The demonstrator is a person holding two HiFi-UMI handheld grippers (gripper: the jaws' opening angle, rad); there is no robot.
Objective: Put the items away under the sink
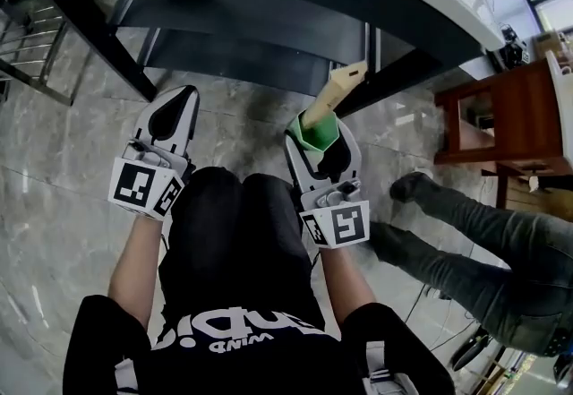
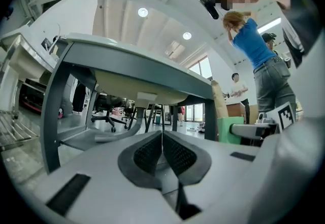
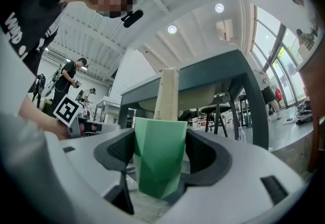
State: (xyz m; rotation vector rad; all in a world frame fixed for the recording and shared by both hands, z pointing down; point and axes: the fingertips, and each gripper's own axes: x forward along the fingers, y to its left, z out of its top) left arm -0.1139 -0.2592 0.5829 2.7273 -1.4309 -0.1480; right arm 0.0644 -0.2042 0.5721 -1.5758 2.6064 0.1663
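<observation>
- A faceted green plastic cup [image 3: 157, 159] holding a squared wooden stick [image 3: 167, 93] is clamped in the right claw [image 1: 320, 141].
- The left claw [image 2: 162, 153] is pressed together, empty.

Black T-shirt [image 1: 224, 339] with white print; white left tongs [image 1: 182, 96], right tongs [image 1: 320, 128], black-padded, marker-cubed.

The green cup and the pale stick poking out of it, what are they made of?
The green cup looks like plastic: one even colour, a dull smooth skin and sharp folded facets, as moulded things have. The pale stick looks like bare wood, flat and beige with a square-cut top, but no grain shows clearly, so it could be stiff card or pale plastic instead.
</observation>
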